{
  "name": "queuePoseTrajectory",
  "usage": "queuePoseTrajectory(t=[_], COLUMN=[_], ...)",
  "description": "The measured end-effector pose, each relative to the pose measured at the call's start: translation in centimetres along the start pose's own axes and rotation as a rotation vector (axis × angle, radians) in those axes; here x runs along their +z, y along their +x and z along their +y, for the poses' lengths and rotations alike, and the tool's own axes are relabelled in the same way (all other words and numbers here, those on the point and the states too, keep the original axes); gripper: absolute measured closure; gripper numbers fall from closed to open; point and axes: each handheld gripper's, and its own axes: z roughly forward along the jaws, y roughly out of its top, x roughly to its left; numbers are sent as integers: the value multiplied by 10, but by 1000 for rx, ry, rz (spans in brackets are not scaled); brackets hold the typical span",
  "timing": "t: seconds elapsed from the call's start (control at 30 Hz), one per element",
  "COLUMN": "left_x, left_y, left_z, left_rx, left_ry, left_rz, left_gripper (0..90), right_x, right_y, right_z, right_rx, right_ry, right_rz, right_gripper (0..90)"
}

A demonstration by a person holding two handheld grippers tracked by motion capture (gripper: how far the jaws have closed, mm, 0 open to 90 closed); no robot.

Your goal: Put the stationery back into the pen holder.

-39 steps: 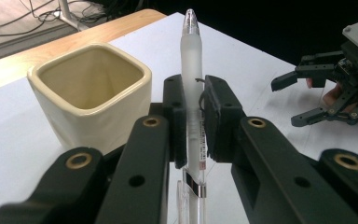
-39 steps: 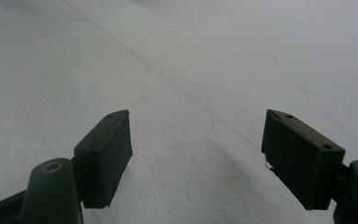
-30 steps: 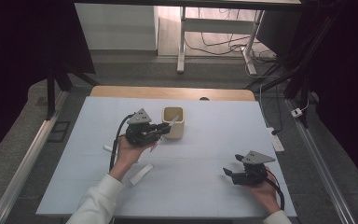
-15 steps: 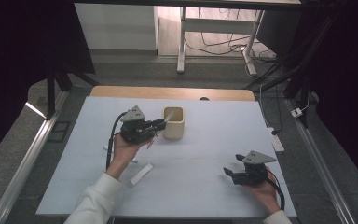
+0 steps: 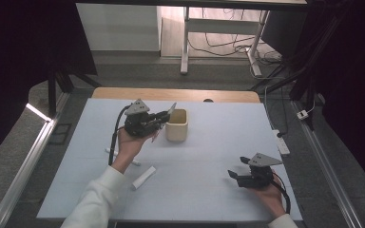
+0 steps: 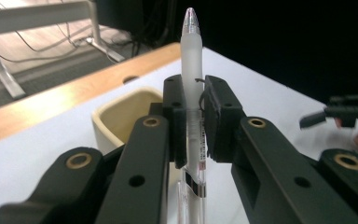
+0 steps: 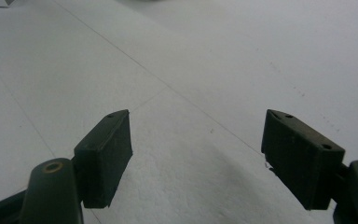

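Left gripper clamps translucent white plastic pen, long axis across the jaws, tip just beside cream square cup; right gripper released, well apart.

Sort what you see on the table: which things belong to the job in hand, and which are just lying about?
In the job:
- pen, clamped in the left hand-held gripper
- cream cup

Lying about:
- white pens on the mat
- right hand-held gripper, open, idle
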Motion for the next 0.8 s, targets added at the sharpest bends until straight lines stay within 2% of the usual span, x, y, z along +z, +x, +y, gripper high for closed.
queuePoseTrajectory(t=[0.33,0.67,0.8], left_x=[2,8,11], left_y=[6,14,14], left_z=[9,16,20], left_rx=[-8,-55,-49], left_ry=[-3,-27,-27], left_rz=[10,-5,-1], left_gripper=[788,788,788], right_x=[1,1,1], right_y=[0,0,0], right_z=[0,0,0], right_rx=[-3,0,-1], right_ry=[0,5,8], right_rz=[1,2,-1], right_gripper=[238,238,238])
